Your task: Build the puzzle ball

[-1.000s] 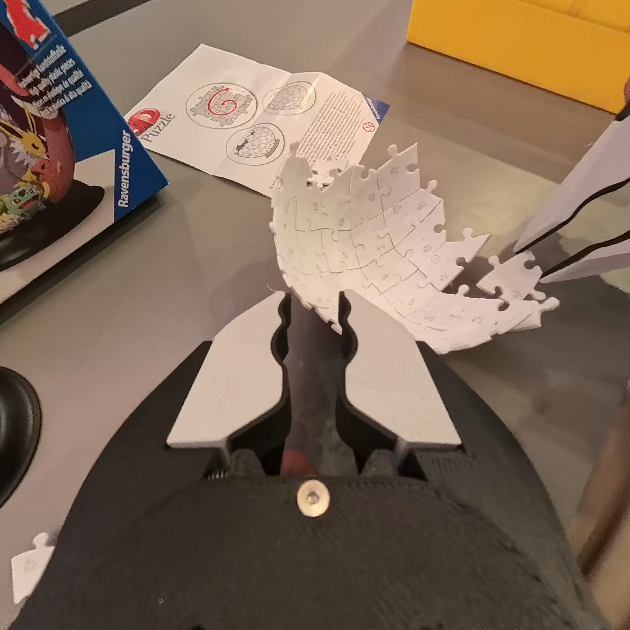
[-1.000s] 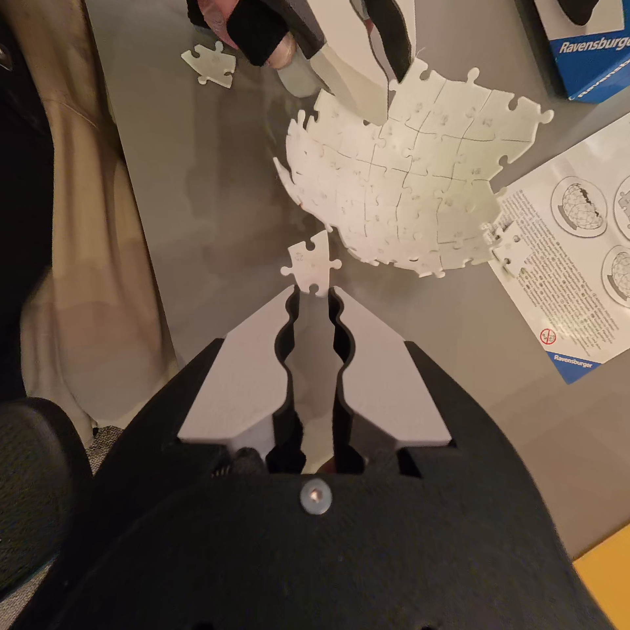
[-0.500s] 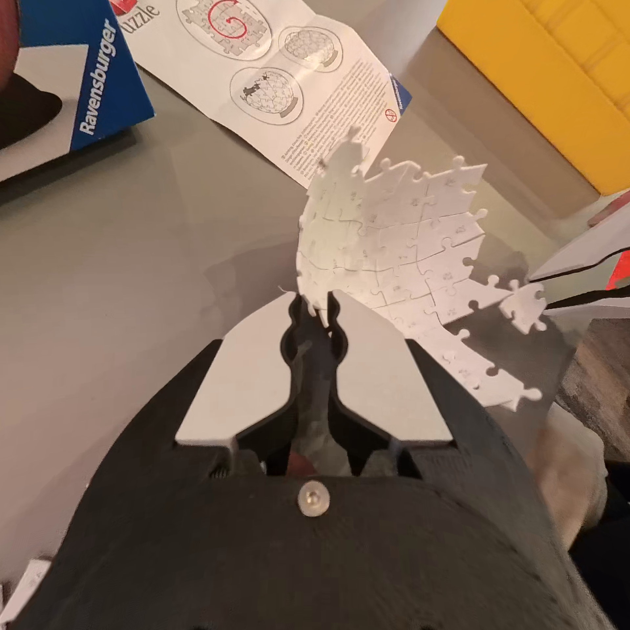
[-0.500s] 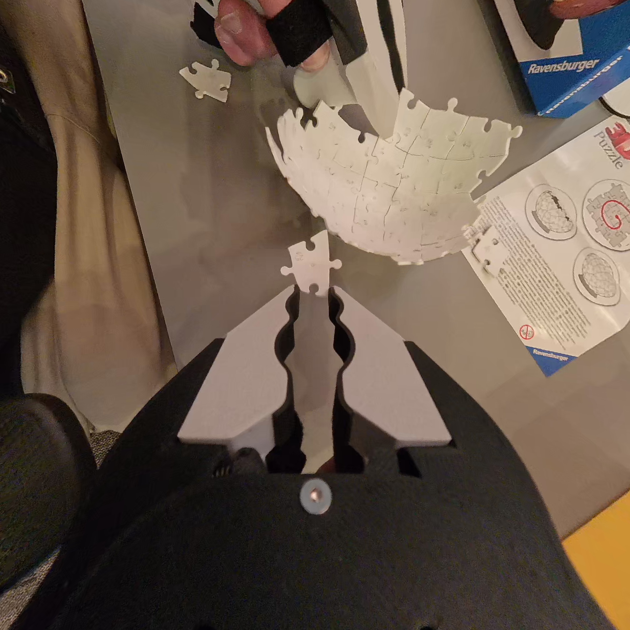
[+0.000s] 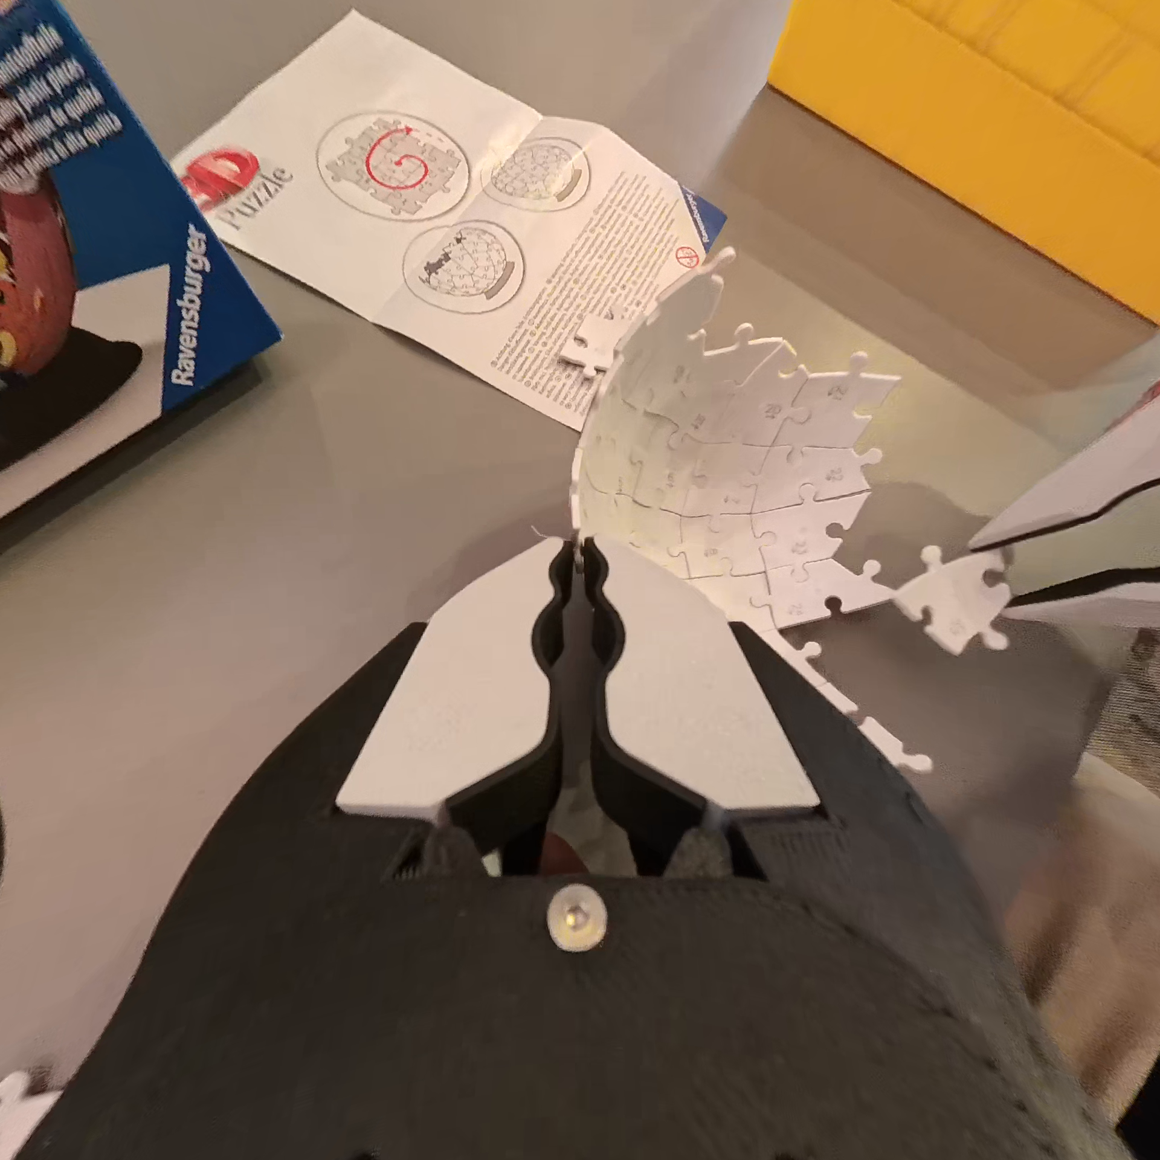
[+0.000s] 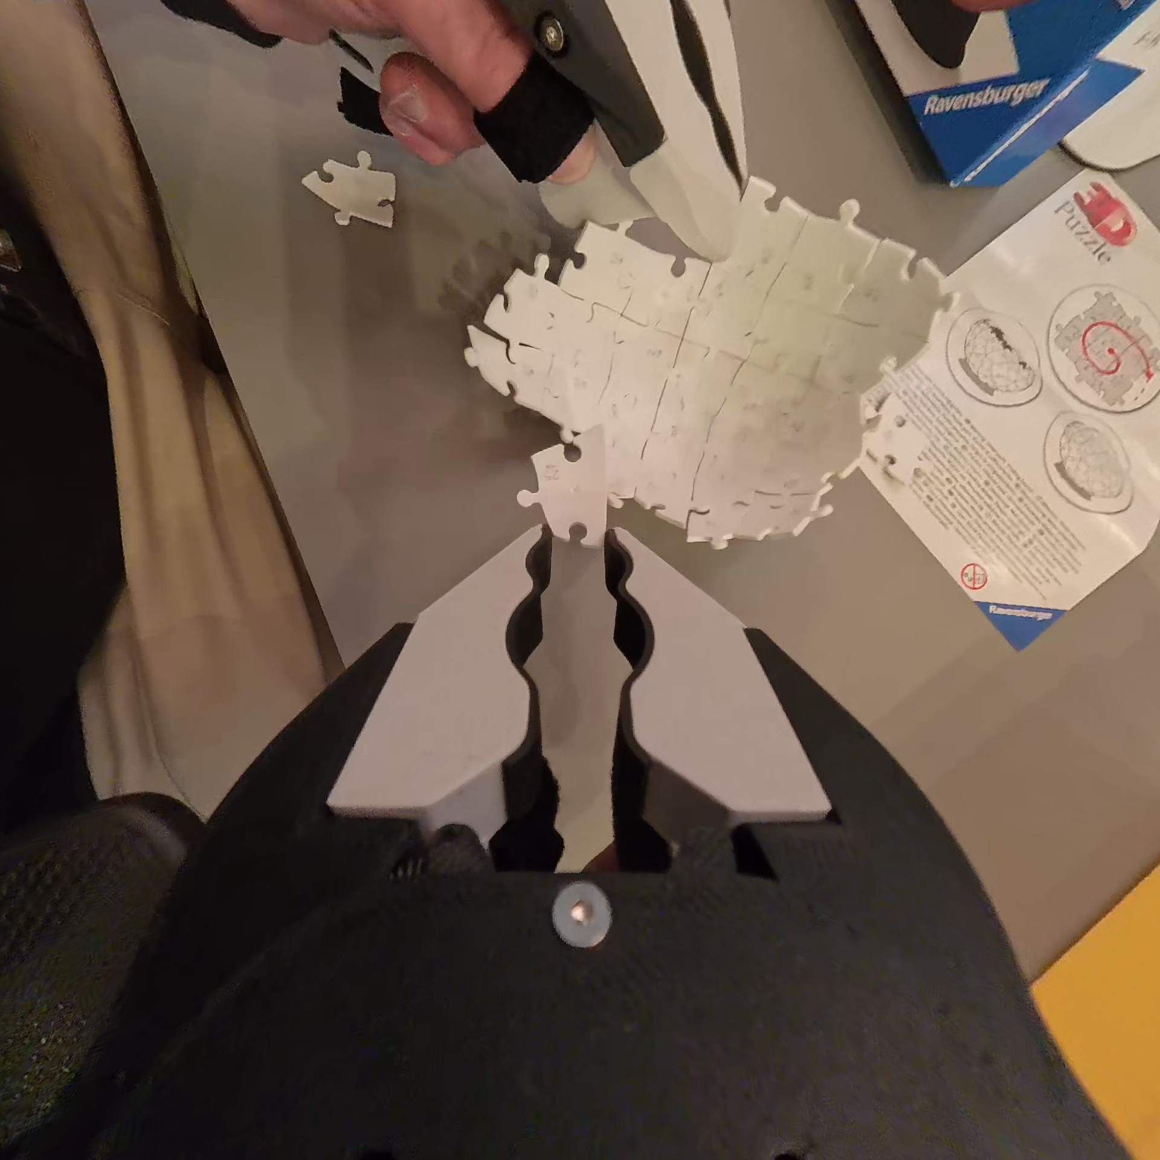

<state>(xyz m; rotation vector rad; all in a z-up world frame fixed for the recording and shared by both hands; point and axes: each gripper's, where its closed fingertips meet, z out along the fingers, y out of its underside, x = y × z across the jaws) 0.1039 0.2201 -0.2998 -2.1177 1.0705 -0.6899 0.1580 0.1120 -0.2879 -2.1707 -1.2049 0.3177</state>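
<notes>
A white, bowl-shaped part of the puzzle ball [image 5: 741,477] is held above the grey table. My left gripper [image 5: 580,547] is shut on its near rim. In the right wrist view the shell [image 6: 709,383] hangs from the left gripper's fingers [image 6: 684,157], with a person's hand behind them. My right gripper [image 6: 574,533] is shut on a single white puzzle piece [image 6: 568,486], whose far edge touches the shell's lower left rim. In the left wrist view that piece [image 5: 951,599] sits at the shell's right edge, in the right gripper's fingertips [image 5: 1004,533].
A folded instruction leaflet [image 5: 458,207] lies behind the shell with a loose piece [image 5: 593,342] on it. A blue puzzle box [image 5: 113,263] stands far left, a yellow box [image 5: 979,125] far right. Another loose piece [image 6: 354,188] lies near the table edge [image 6: 207,351], beside beige fabric [image 6: 157,502]. Across from one pair of fingers to the other is roughly 12 cm.
The right gripper has carried its piece forward until it meets the shell's rim. The left gripper has turned the shell, tilting its hollow side more towards the right gripper.
</notes>
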